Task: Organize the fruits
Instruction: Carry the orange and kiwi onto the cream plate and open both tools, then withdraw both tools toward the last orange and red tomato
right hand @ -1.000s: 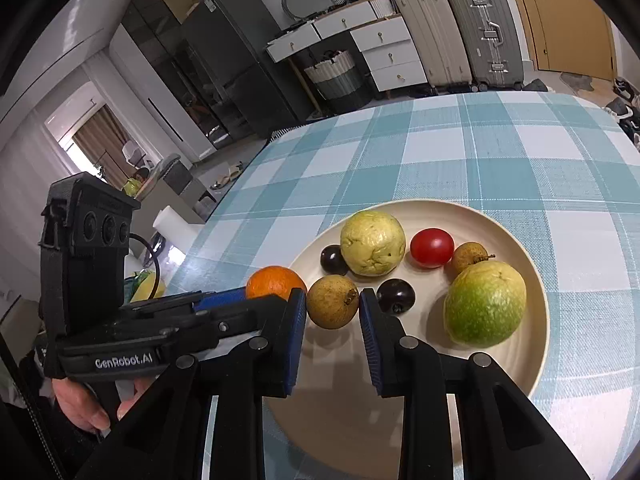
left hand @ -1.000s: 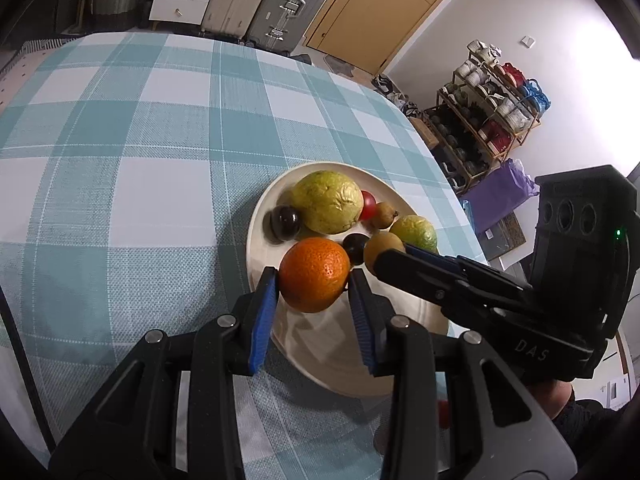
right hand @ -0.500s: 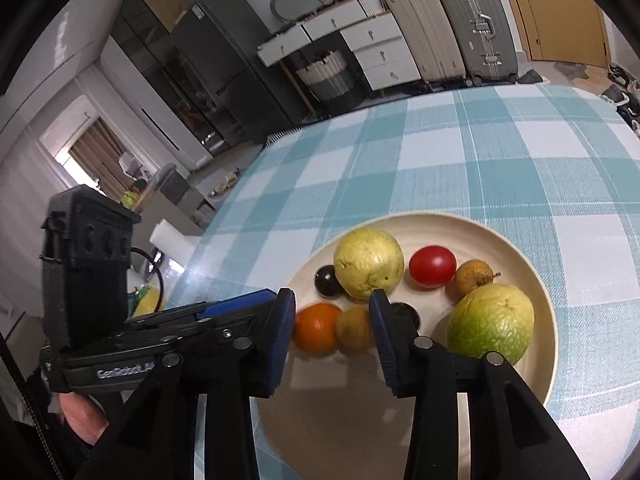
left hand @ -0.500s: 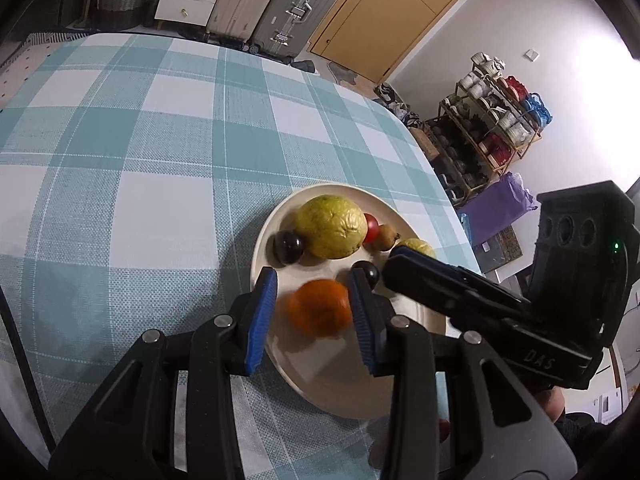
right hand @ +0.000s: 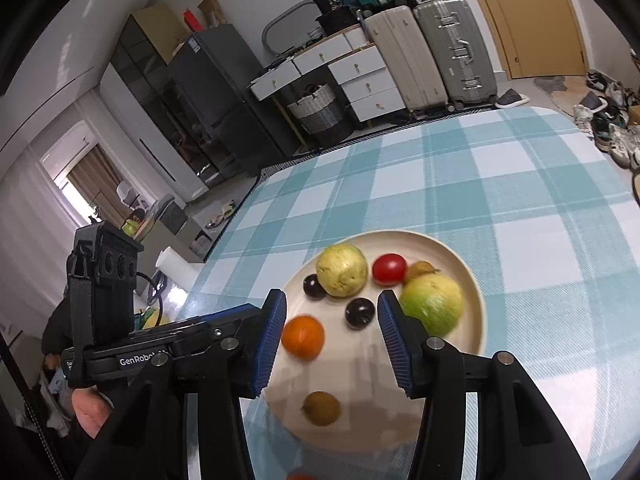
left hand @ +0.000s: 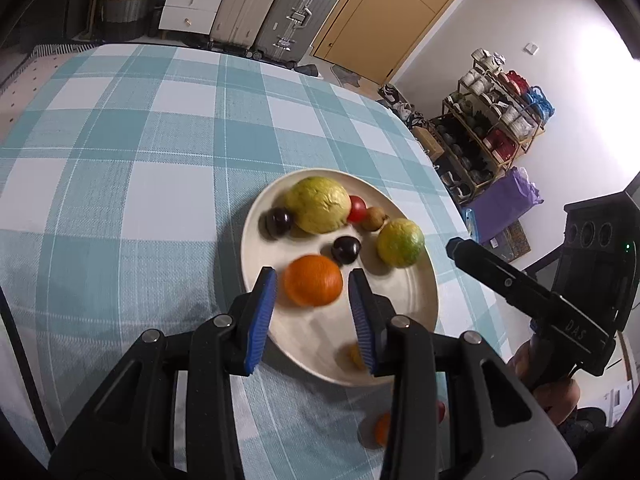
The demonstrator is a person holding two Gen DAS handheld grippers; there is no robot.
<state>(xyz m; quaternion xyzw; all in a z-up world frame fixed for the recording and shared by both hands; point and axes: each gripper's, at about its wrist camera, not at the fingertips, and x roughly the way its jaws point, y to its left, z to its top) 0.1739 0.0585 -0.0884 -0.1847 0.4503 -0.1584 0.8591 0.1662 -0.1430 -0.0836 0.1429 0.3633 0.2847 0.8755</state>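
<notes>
On a cream plate (left hand: 400,292) (right hand: 368,368) lie a big yellow-green fruit (right hand: 342,270), a red tomato (right hand: 389,268), a green fruit (right hand: 432,308), two dark plums (right hand: 360,312) and a small brown fruit (right hand: 420,268). An orange (left hand: 313,286) (right hand: 303,337) rests on the plate, beyond my left gripper (left hand: 312,312), which is open and touches nothing. The jaws of my right gripper (right hand: 332,332) are opening above the plate with nothing between them. A brown round fruit (right hand: 321,408) lies loose near the plate's front rim.
The table wears a teal and white checked cloth (left hand: 160,184). Its right edge (left hand: 452,200) drops off toward a shoe rack (left hand: 492,128). Suitcases (right hand: 436,48) and drawers stand beyond the far edge. A blurred orange and red thing (left hand: 380,428) sits by the near edge.
The right jaws spread and the brown fruit left them for the plate's front. The orange now lies on the plate, clear of the left pads. Both grippers drew back and up.
</notes>
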